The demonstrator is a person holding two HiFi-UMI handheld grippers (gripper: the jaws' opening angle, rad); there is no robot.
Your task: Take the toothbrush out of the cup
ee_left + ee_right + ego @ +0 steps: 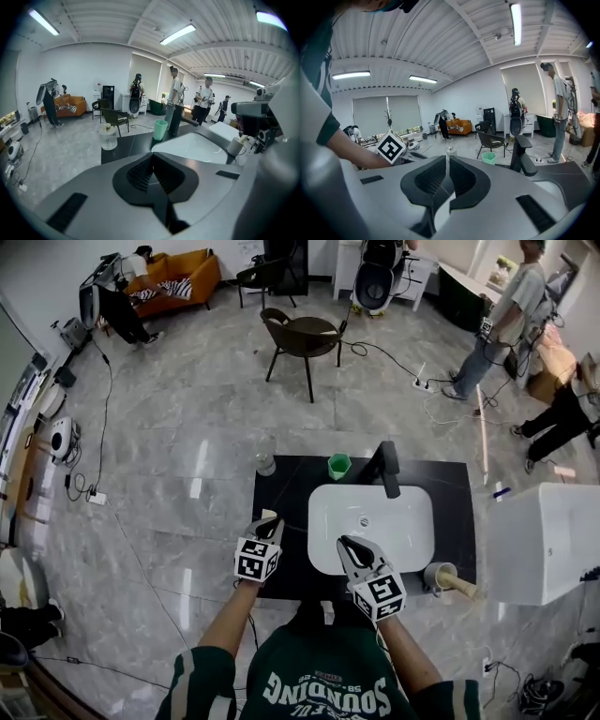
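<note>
Left gripper (267, 521): fingers pressed together, nothing between them. Right gripper (349, 545): fingers closed to a hairline slit, nothing gripped; tips over the near rim of the sink (412, 554).

Toothbrush (461, 586): seated in the cup (437, 576) on the counter (281, 493), to the right of the right gripper's fingertips and nearer the person than those tips. Clear of both grippers and well apart from the left fingers. Long axis tilted: the lower end sits inside the cup, and the exposed tan end leans out over the rim, pointing away from the fingers to the right.
</note>
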